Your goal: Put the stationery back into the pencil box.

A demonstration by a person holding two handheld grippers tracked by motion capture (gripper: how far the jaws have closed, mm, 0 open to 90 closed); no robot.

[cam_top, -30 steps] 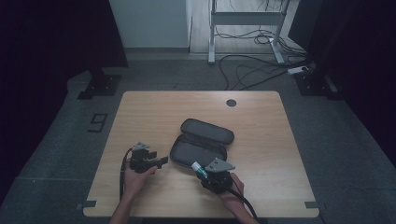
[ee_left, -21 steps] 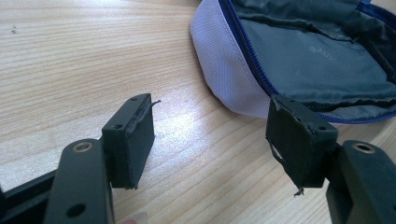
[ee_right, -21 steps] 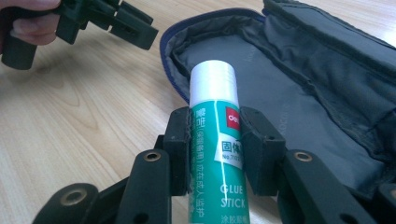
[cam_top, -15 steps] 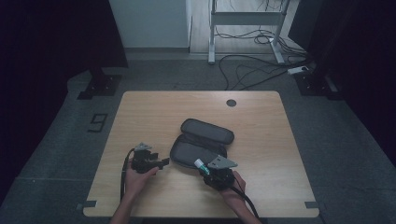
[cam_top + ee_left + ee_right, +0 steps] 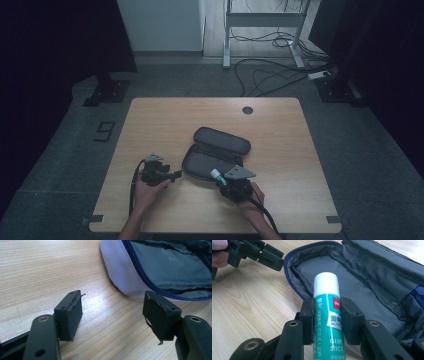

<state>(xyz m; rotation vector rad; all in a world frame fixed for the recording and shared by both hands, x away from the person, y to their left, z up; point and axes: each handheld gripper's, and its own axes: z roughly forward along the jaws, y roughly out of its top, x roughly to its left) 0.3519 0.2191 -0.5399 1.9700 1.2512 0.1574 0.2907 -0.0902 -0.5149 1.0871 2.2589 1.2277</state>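
Pale wooden table (image 5: 280,150) stands on a dark grey floor, and on it lies the open grey fabric pencil case with blue zipper (image 5: 216,152), unzipped and folded flat. You already have the green glue stick with white cap (image 5: 327,315) picked up: your right gripper (image 5: 225,181) is clamped on its body, cap pointing toward the near half of the case. I judge that what is left is to carry it over the rim, lay it inside, let go, and maybe close the zipper. Your right hand sits low near the table's front edge. Your left gripper (image 5: 113,315) has its jaws apart and holds nothing, hovering just beside the case's left end.
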